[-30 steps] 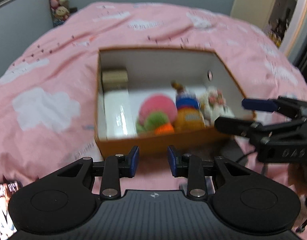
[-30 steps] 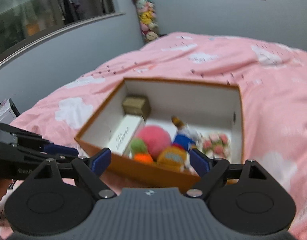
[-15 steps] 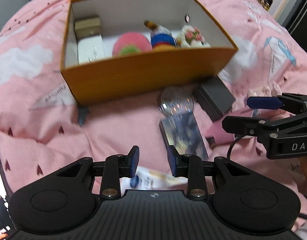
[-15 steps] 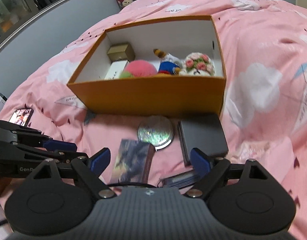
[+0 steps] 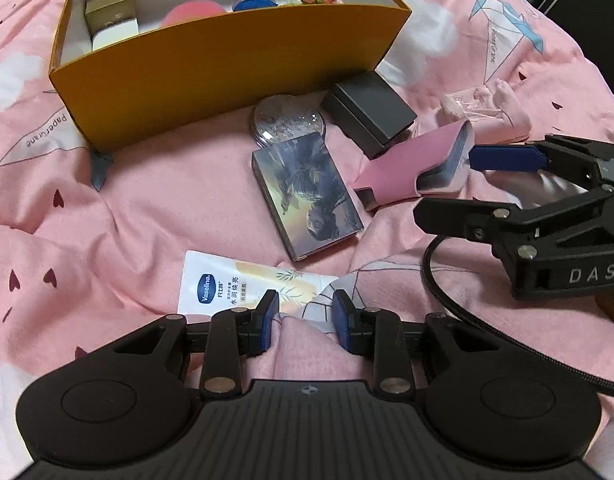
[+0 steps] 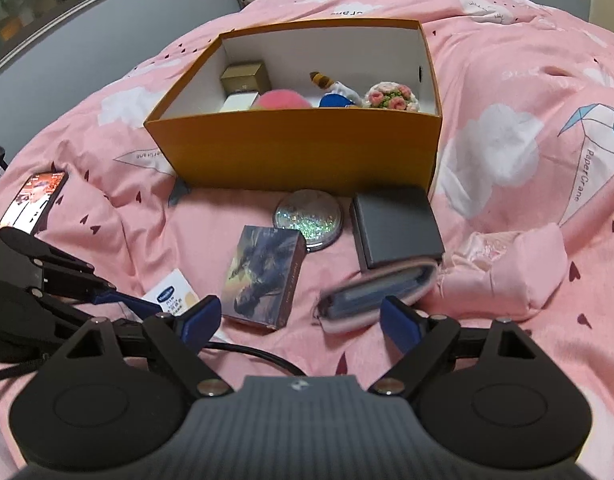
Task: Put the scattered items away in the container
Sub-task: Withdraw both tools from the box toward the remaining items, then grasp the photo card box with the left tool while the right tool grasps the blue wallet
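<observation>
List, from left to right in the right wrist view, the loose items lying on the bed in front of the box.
Phone → Vaseline tube → picture-printed box → glitter compact → dark grey box → crumpled pink packet.

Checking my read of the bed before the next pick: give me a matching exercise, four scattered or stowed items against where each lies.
Items:
1. Vaseline tube
2. glitter compact
3. gold box
4. phone

Places:
A. inside the orange box, far left corner
B. just ahead of the left gripper
C. far left on the bedspread
D. between picture box and orange box

Pairs: 1-B, 2-D, 3-A, 4-C
</observation>
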A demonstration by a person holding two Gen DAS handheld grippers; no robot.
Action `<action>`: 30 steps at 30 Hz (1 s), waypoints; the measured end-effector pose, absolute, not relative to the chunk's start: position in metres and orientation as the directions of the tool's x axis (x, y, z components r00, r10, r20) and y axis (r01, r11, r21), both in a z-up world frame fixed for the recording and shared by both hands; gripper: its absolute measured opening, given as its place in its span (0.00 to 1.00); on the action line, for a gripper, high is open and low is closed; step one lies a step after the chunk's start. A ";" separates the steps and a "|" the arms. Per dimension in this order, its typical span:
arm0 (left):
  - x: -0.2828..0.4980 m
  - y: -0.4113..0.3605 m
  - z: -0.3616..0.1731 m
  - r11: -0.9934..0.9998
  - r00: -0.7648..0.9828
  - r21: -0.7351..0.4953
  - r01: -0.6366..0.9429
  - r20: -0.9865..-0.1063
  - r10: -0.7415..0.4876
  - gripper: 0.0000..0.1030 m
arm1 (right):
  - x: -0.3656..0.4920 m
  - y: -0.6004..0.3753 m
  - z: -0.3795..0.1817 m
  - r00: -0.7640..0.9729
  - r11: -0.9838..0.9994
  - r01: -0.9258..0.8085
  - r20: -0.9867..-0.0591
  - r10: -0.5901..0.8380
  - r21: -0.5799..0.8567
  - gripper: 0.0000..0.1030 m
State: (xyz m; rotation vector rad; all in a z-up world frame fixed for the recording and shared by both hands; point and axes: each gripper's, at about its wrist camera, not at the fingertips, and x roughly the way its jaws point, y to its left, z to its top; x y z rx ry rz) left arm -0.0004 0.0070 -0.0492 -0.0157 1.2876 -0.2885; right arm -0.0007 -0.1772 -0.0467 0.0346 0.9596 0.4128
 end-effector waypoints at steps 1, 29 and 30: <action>0.001 0.007 -0.048 0.964 0.253 -0.172 0.201 -0.942 -0.221 0.32 | -0.001 -0.178 -0.046 0.504 0.922 -0.324 -0.786 0.358 0.212 0.83; 0.080 0.033 -0.104 0.920 0.185 -0.383 -0.081 -0.913 -0.364 0.59 | 0.066 -0.216 -0.075 0.337 0.900 0.036 -0.853 0.398 0.434 0.47; 0.081 0.033 -0.106 0.916 0.182 -0.392 -0.084 -0.910 -0.372 0.60 | 0.066 -0.212 -0.072 0.339 0.908 0.009 -0.855 0.392 0.420 0.44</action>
